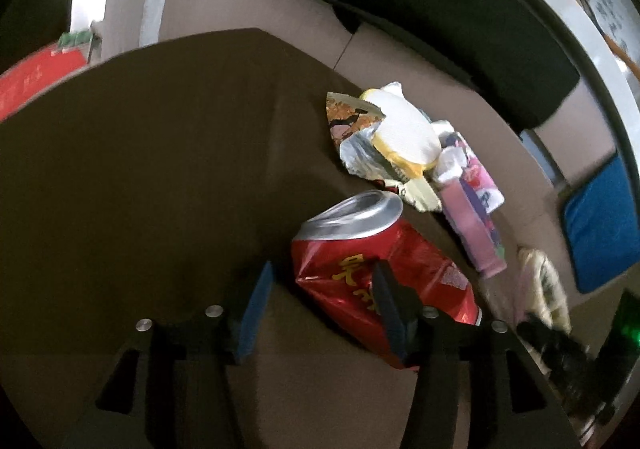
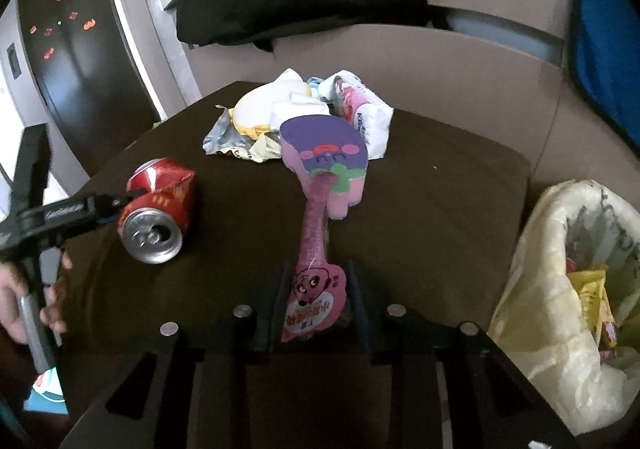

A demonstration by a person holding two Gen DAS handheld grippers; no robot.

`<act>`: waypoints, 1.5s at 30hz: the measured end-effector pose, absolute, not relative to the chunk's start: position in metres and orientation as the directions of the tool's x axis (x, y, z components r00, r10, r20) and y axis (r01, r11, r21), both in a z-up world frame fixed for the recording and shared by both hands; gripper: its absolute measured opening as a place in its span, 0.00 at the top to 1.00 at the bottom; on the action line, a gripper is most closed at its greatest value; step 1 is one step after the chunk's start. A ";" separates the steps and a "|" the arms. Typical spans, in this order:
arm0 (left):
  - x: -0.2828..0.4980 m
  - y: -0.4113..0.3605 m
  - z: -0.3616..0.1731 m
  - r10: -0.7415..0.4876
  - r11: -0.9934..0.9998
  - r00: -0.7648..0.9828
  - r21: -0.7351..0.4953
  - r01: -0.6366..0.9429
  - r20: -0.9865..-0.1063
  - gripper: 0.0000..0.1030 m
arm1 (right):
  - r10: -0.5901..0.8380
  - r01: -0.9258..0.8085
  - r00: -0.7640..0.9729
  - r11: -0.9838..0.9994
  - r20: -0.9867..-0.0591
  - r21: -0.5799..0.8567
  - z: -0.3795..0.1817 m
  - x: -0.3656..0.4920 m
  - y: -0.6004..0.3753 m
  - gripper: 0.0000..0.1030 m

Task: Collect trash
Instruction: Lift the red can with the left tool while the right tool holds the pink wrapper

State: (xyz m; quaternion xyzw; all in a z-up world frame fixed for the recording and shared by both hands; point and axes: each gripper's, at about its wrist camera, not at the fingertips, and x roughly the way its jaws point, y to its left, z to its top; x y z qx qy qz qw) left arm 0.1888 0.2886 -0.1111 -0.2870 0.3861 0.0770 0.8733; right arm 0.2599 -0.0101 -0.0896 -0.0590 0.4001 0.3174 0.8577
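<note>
The right gripper (image 2: 318, 301) has its jaws pinching a pink wrapper (image 2: 316, 233), long axis pointing away over the worktop (image 2: 440, 189). The left gripper (image 1: 320, 297) jaws stand spread around the crushed red can (image 1: 360, 249) lying sideways.

Both grippers were matte black plastic: left gripper (image 1: 320, 297) had blue pads (image 1: 256, 309), right gripper (image 2: 318, 301) had round silver screws (image 2: 243, 311) on top.
</note>
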 end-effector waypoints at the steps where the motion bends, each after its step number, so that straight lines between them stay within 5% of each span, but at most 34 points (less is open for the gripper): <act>1: 0.191 0.288 -0.111 -0.080 0.825 0.687 -0.435 -0.362 -0.723 0.48 | 0.497 -0.590 0.482 0.793 -0.721 0.152 -0.089 0.259 -0.013 0.75; 7: 0.205 0.284 -0.109 -0.072 0.825 0.659 -0.416 -0.383 -0.749 0.50 | 0.511 -0.588 0.478 0.790 -0.714 0.173 -0.092 0.258 -0.025 0.78; 10: 0.209 0.282 -0.106 -0.092 0.822 0.669 -0.435 -0.367 -0.738 0.70 | 0.536 -0.595 0.460 0.778 -0.708 0.202 -0.093 0.255 -0.028 0.78; 15: 0.200 0.266 -0.083 -0.015 0.875 0.734 -0.364 -0.319 -0.679 0.80 | 0.538 -0.609 0.468 0.771 -0.701 0.186 -0.095 0.245 -0.028 0.78; 28: 0.173 0.206 -0.046 0.039 0.989 0.805 -0.092 -0.116 -0.592 0.88 | 0.524 -0.600 0.521 0.786 -0.674 0.147 -0.087 0.241 -0.041 0.79; 33: 0.174 0.206 -0.050 -0.072 0.980 0.788 -0.188 -0.057 -0.611 0.86 | 0.526 -0.585 0.501 0.791 -0.688 0.178 -0.093 0.243 -0.046 0.79; 37: 0.182 0.207 -0.057 -0.099 0.971 0.765 -0.229 -0.065 -0.637 0.78 | 0.550 -0.585 0.451 0.777 -0.703 0.233 -0.101 0.245 -0.046 0.58; 45: 0.188 0.204 -0.069 -0.148 0.986 0.676 -0.161 0.044 -0.721 0.59 | 0.549 -0.558 0.444 0.788 -0.708 0.261 -0.112 0.247 -0.050 0.54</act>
